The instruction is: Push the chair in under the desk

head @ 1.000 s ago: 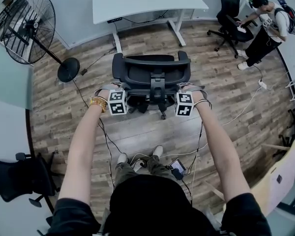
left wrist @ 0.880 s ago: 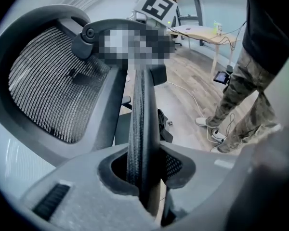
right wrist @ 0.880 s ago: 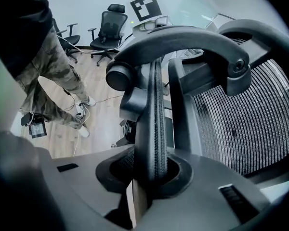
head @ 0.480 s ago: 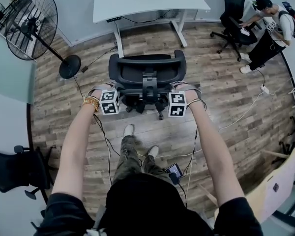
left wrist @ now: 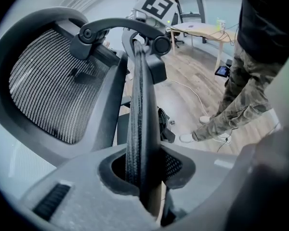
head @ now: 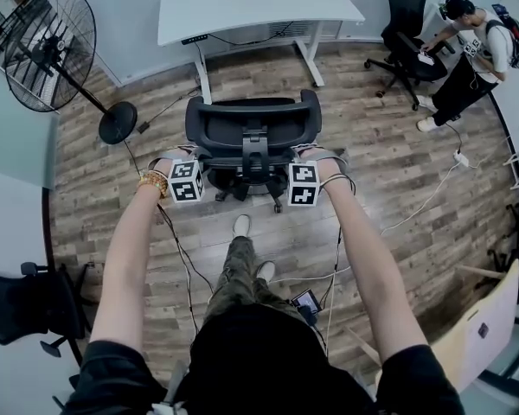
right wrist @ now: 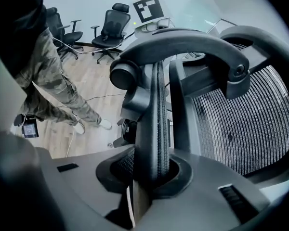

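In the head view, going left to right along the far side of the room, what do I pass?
Black round standing fan → white rectangular desk → black wheeled office chair → person bending over, wearing a backpack.

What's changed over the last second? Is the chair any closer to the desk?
The chair has rolled a little toward the desk, and the person has stepped one foot forward behind it. Unchanged: the left gripper and right gripper stay clamped on the chair's side edges, and the chair isn't under the desk yet.
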Tool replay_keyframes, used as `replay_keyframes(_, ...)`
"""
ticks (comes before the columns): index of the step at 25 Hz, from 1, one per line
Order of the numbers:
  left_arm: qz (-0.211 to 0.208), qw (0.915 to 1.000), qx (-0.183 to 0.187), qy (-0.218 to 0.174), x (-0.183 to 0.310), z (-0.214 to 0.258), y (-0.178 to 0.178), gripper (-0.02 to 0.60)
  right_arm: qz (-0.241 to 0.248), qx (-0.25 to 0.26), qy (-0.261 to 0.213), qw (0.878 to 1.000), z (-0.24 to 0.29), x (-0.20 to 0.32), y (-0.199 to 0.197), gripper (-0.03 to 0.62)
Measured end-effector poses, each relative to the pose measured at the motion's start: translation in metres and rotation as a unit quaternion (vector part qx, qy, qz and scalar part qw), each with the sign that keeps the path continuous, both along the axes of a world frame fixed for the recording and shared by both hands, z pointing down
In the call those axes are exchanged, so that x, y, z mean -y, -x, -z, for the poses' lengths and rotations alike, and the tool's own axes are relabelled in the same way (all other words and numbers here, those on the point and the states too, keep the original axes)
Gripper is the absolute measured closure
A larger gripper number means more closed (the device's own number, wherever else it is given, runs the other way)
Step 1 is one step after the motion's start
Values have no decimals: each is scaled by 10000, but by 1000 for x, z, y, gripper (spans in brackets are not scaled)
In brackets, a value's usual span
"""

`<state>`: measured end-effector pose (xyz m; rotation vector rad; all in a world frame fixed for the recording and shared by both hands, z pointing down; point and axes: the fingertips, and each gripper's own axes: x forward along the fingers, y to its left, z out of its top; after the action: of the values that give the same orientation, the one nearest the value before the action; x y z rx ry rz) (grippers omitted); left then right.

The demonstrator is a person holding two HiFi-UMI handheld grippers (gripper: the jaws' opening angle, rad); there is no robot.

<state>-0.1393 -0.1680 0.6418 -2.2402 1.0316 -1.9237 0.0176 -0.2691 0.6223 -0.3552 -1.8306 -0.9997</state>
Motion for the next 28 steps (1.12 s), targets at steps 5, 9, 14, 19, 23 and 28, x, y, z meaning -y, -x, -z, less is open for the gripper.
replay_keyframes(5,-10,10000,25,-28,9,5,4,495,19,7,-5,10000,4,10,5,525)
replay_keyframes(9,-20,10000,35,-55,14,4,6,496,27,0,2,10000,3,14,7,525)
replay_keyframes(14,-19,10000,34,-78,16,3,7,496,51,13,-16,10000,3,16,8,525)
replay_keyframes(19,-9,9999,44,-95,21,1,9,495,52,17,-33,10000,1,22,10,525)
replay_keyframes(23,4,9999,53,-118,29,1,14,495,44,12,-19,10000,1,30,15,525)
replay_keyframes(28,6,9999,49,-128,43,3,21,495,45,8,-27,10000,3,44,23,525)
